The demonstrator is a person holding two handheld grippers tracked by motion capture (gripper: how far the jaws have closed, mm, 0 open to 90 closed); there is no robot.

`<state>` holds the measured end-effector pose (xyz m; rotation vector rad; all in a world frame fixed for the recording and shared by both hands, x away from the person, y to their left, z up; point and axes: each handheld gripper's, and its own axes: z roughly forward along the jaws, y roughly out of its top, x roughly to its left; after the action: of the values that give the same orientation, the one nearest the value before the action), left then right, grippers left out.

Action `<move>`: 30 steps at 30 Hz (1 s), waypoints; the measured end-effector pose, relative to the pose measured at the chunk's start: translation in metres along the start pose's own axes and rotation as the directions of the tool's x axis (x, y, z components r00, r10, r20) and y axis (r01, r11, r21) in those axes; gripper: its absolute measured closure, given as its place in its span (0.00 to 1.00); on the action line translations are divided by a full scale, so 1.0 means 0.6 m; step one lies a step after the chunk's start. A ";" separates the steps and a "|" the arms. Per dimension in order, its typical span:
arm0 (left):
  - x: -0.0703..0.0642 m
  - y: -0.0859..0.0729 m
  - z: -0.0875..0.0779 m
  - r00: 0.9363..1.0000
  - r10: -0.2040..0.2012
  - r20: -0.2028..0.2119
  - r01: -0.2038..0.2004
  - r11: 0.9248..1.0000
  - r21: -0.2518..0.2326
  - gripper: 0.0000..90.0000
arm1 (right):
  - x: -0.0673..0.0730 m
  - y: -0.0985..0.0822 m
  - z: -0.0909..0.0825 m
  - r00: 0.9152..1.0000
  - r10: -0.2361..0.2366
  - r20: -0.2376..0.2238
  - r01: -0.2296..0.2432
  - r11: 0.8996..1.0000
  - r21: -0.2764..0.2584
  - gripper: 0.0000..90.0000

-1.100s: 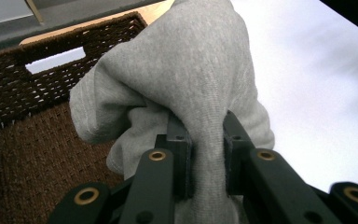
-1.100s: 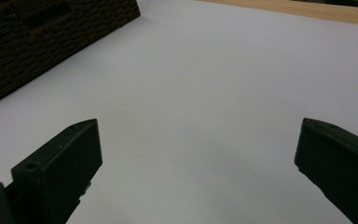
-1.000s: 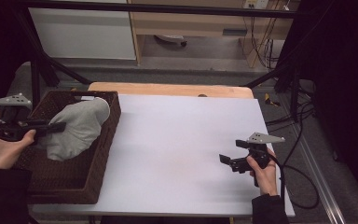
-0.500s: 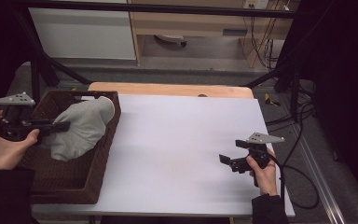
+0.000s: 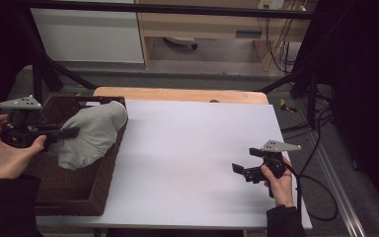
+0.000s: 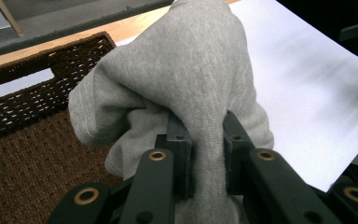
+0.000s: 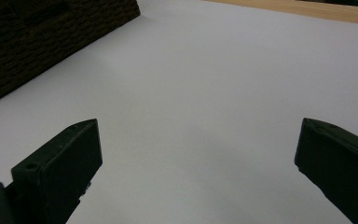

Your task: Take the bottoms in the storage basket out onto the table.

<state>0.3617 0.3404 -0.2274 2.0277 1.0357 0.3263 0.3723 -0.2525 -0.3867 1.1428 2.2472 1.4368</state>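
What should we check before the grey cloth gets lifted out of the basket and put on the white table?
1. Left gripper pinches the grey cloth: ok.
2. Cloth free of the basket rim: not ok, it drapes over the edge.
3. More things under the cloth: cannot tell.
4. Bare spot on the white table for landing: ok.
5. Right gripper open, with nothing between its jaws: ok.

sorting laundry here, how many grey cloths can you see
1: the grey cloth is pinched in the left tool, draped over the wicker basket's rim. More may lie hidden beneath it.
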 end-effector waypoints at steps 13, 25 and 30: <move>-0.017 0.014 0.010 1.000 0.015 0.015 -0.015 0.999 0.028 0.86 | 0.000 0.000 0.001 1.000 0.000 0.001 0.000 1.000 0.000 0.01; -0.036 0.027 0.010 0.998 0.042 0.039 -0.044 0.998 0.035 0.86 | 0.000 0.000 0.002 1.000 -0.001 0.001 0.001 1.000 0.002 0.01; -0.045 0.035 0.011 0.997 0.055 0.057 -0.057 0.998 0.036 0.86 | 0.000 -0.001 0.002 1.000 -0.001 0.000 0.001 1.000 0.003 0.01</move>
<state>0.3599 0.3090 -0.2123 2.0908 0.9588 0.2797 0.3730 -0.2518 -0.3876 1.1431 2.2500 1.4331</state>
